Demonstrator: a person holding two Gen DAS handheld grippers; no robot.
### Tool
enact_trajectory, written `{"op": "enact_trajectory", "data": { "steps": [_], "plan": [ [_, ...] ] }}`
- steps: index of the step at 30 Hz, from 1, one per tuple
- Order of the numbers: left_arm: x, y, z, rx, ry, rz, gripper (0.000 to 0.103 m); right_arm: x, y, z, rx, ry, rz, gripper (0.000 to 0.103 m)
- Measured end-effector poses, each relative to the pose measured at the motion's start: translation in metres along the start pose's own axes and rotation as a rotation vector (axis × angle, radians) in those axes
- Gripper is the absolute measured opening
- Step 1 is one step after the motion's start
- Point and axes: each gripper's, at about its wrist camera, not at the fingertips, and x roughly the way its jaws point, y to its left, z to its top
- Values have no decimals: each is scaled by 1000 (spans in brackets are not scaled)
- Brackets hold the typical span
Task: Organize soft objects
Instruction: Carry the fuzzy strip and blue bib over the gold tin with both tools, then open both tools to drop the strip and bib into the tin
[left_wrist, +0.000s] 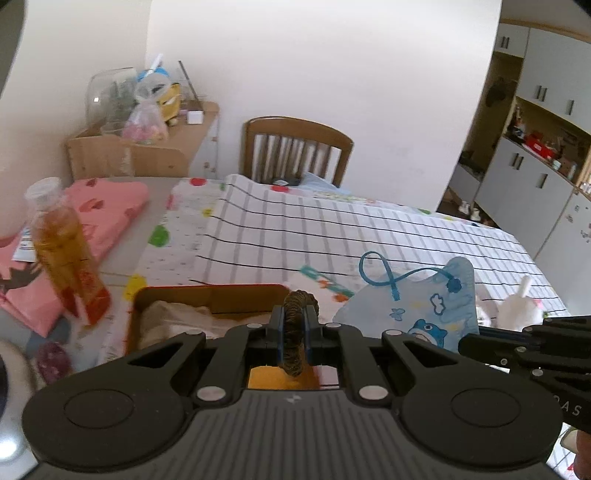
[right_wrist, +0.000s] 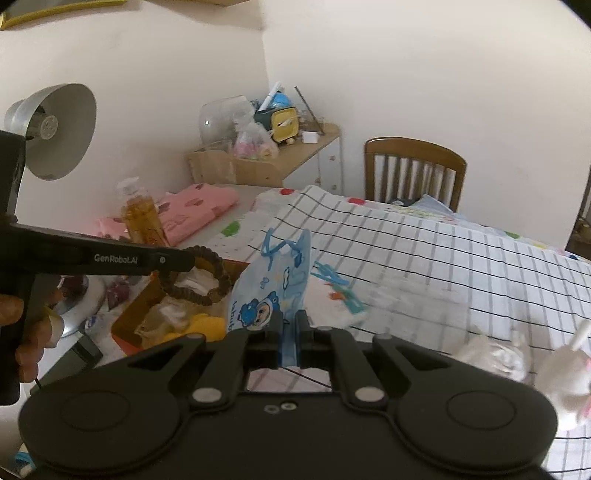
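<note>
My left gripper is shut on a brown coiled hair tie, held above an open brown box with cloth and a yellow item inside. In the right wrist view the left gripper shows at the left with the hair tie hanging over the box. My right gripper is shut on a blue cartoon-print face mask, held upright above the checked bedsheet. The mask also shows in the left wrist view, with the right gripper's body to its right.
A bottle of amber liquid stands left of the box beside a folded pink cloth. A wooden chair is at the far edge. A desk lamp rises at left. A white plush toy and clear plastic wrap lie at right.
</note>
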Motion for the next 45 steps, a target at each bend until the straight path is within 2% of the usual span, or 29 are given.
{"op": "enact_trajectory", "data": {
  "steps": [13,23,33,45],
  "plan": [
    [10,64,3,-17,10,53,10,54,53,15,-21,55,29,6],
    [28,95,-2,-59,53,30,10,103,80,20,-69,133,8,6],
    [58,98,-11,-33,117,12,10,136,87,14,-105,214,-30,6],
    [73,102,-27,-9,181,25,10,143,84,12,-121,244,-42,7]
  ]
}}
